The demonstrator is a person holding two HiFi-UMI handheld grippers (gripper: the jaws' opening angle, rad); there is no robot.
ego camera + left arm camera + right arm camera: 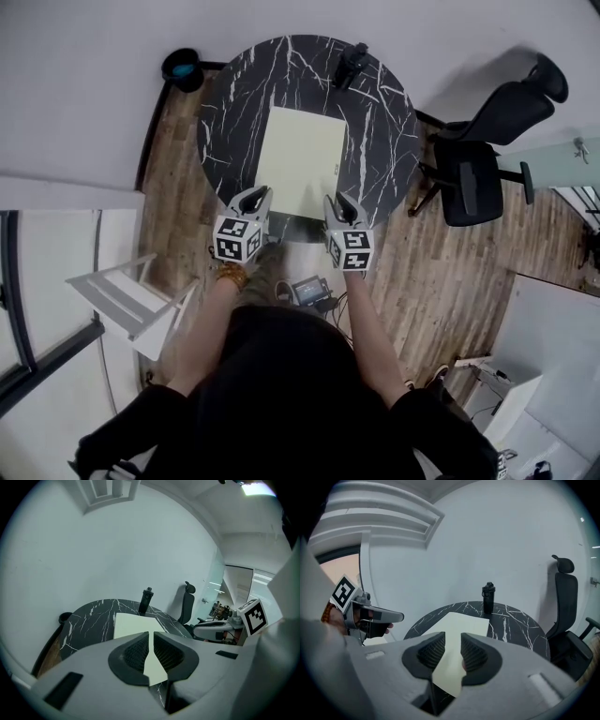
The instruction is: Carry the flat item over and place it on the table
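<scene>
Empty jaws, narrowly apart, over sheet (300, 159)

no word, number or brand can be read. the cubes (236, 240) of the left gripper (257, 194) and right gripper (338, 200), just beside the flat sheet (300, 155), bear only black-and-white square patterns.

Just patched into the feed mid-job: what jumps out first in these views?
The pale flat sheet lying in the middle of the round black marble table stands out first. The left hand-held gripper and right hand-held gripper are at its near edge, one by each corner. A dark bottle stands at the table's far rim, and a black office chair waits to the right.
</scene>
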